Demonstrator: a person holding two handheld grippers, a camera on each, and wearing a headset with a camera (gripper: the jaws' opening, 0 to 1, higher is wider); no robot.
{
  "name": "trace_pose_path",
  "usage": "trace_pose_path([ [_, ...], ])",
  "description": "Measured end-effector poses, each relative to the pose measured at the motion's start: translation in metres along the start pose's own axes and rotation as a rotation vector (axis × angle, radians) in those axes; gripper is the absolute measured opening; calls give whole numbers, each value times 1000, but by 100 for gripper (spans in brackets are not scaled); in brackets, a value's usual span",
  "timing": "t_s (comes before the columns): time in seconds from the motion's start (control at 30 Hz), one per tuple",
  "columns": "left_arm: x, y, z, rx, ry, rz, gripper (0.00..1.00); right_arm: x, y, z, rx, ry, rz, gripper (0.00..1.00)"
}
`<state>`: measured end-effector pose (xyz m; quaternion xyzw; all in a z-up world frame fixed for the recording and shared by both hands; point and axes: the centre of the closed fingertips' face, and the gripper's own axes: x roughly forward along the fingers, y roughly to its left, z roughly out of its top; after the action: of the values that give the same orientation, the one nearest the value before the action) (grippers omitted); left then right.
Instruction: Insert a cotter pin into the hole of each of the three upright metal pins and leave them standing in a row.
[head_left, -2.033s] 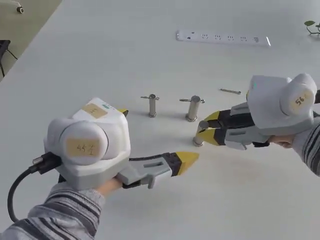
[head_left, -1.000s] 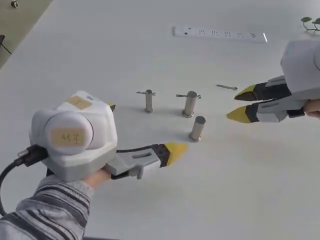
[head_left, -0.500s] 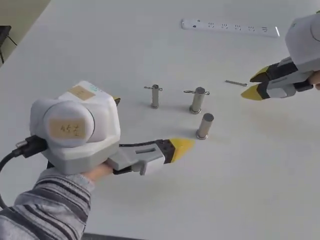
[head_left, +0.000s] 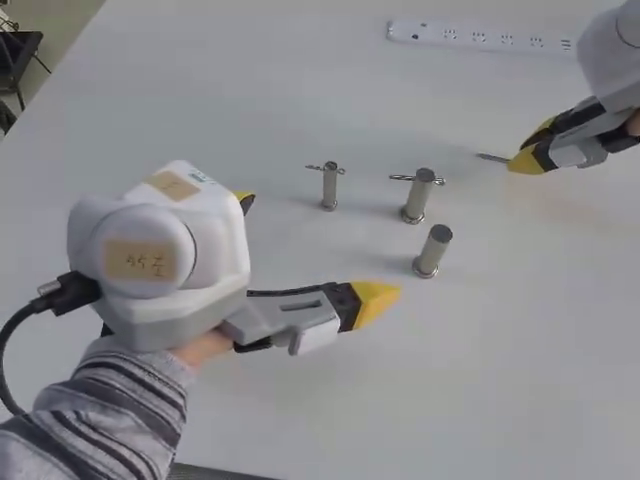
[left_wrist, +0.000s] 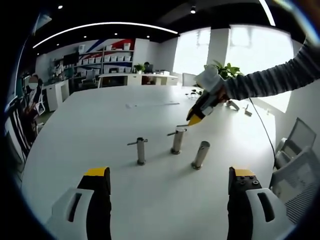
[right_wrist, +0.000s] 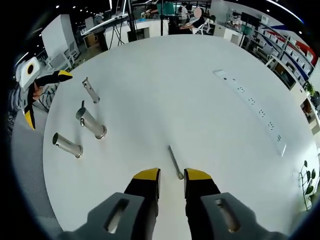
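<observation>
Now | cotter pin (right_wrist: 174, 161) flat, pointing away from right tool (right_wrist: 172, 176), barely apart | head view hides most | left tool (left_wrist: 170, 172) wide apart

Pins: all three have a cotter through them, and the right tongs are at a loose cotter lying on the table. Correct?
No. The left pin and middle pin hold cotters, but the head view shows the third pin bare. The right tongs are indeed at the loose cotter on the table.
</observation>
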<state>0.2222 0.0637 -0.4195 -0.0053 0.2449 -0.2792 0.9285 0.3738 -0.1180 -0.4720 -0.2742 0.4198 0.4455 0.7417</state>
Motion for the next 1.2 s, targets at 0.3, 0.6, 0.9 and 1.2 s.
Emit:
trace_pose_path([
  [0.3,2,1,-5,9,16,-1,97,8,-7,-8,-12,51,13,7],
  [0.6,1,3,-8,9,25,-1,96,8,-1,-8,-69,91,17,4],
  [0.9,1,4,-8,14,28,-4,95,8,0,-6,-146,115,7,0],
  [1.2,-3,5,-4,17,12,0,93,1,0,2,-186,43,-2,0],
])
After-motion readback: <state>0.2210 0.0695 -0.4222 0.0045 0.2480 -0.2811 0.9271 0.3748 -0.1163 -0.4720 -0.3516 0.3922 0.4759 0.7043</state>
